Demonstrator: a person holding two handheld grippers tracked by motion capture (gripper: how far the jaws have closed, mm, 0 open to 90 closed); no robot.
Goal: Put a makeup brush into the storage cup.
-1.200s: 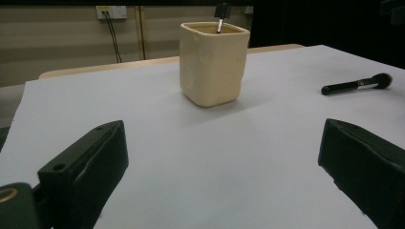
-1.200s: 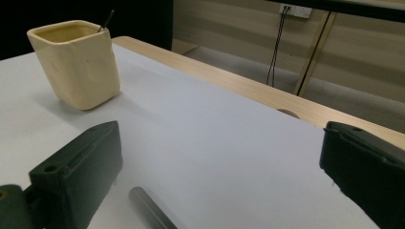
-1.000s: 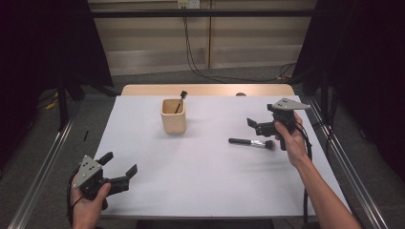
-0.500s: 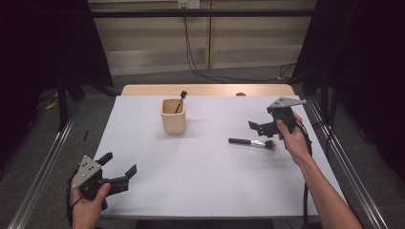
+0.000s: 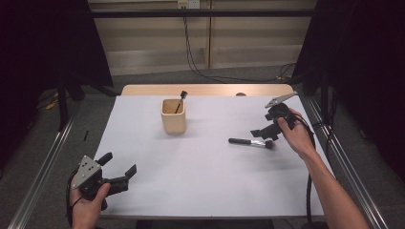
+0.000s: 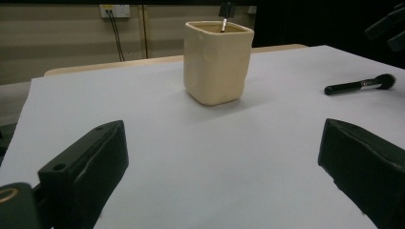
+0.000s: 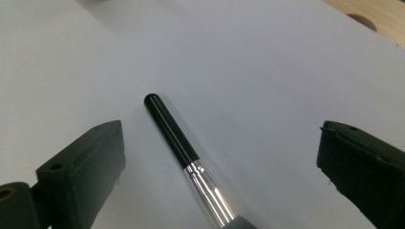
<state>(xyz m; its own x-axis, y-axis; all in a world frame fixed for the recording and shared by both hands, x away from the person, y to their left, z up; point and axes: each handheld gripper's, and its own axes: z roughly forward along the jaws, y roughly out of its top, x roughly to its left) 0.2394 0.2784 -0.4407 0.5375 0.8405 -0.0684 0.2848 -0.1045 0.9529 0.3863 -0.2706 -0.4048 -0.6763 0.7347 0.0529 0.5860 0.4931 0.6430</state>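
Right of centre in the high view, the right gripper hangs just above a brush lying flat on the white table, jaws spread wide; a cup stands upper middle with another brush in it, and the left gripper sits lower left, jaws wide. Next, the left gripper view puts the cup at top centre and the lying brush at the right edge. Lastly, the right gripper view shows the brush's black handle and silver collar between the wide jaws, untouched
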